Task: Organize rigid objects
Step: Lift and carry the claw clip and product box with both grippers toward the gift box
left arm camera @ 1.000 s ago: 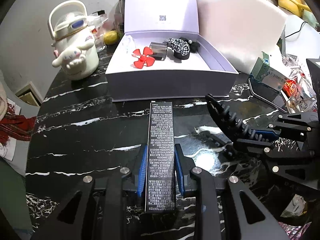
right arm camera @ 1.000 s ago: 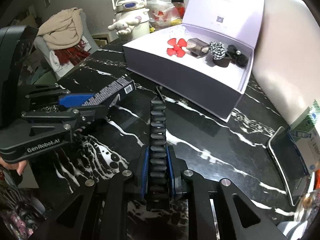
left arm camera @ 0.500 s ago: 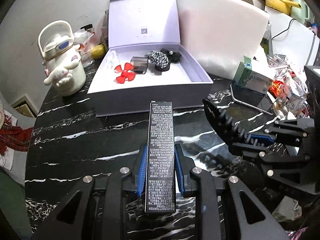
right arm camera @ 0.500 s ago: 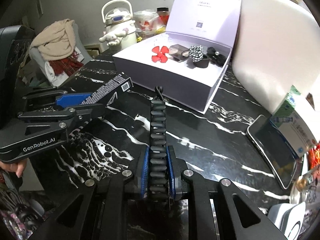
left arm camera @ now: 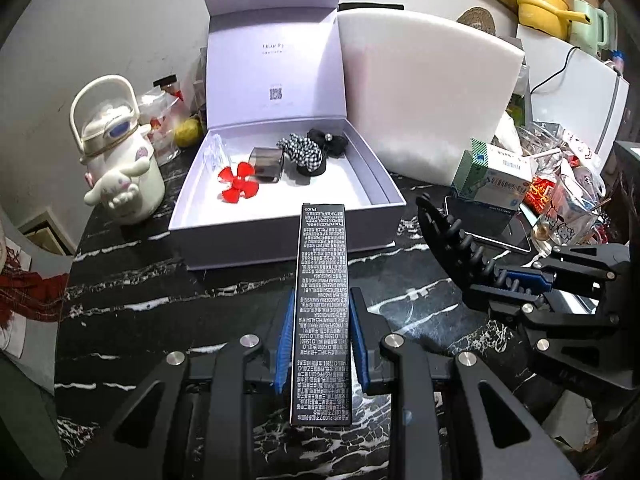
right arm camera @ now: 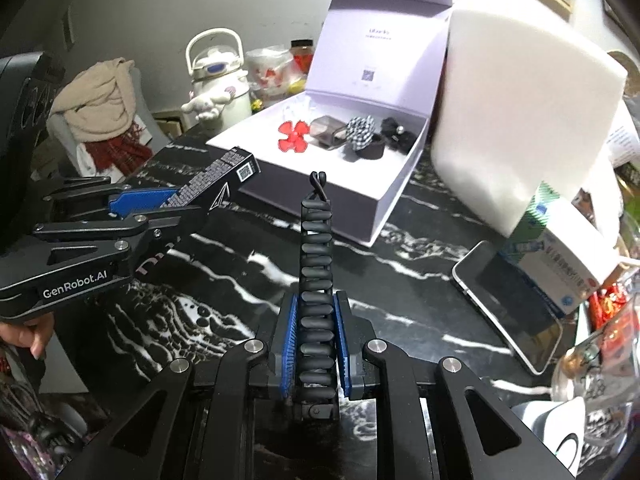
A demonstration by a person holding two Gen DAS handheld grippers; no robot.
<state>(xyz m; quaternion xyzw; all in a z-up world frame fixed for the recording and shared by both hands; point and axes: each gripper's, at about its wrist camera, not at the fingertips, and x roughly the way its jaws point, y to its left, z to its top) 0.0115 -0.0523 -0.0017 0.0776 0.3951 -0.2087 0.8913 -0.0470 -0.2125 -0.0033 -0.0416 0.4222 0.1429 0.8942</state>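
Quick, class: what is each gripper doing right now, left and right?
Left gripper: shut on the long black box.
Right gripper: shut on the black ridged hair clip.

The left gripper [right arm camera: 192,208] carries "GenRobot.AI" in white on its side. The black carton [left arm camera: 322,312] it holds is covered in fine white print, too small to read; its far end reads what looks like "PUCO", upside down, and in the right wrist view its end flap shows a QR code. The lid [left arm camera: 276,76] of the white box has a small grey brand line, unreadable, and a QR code below it. The medicine box [left arm camera: 496,184] bears blurred print.
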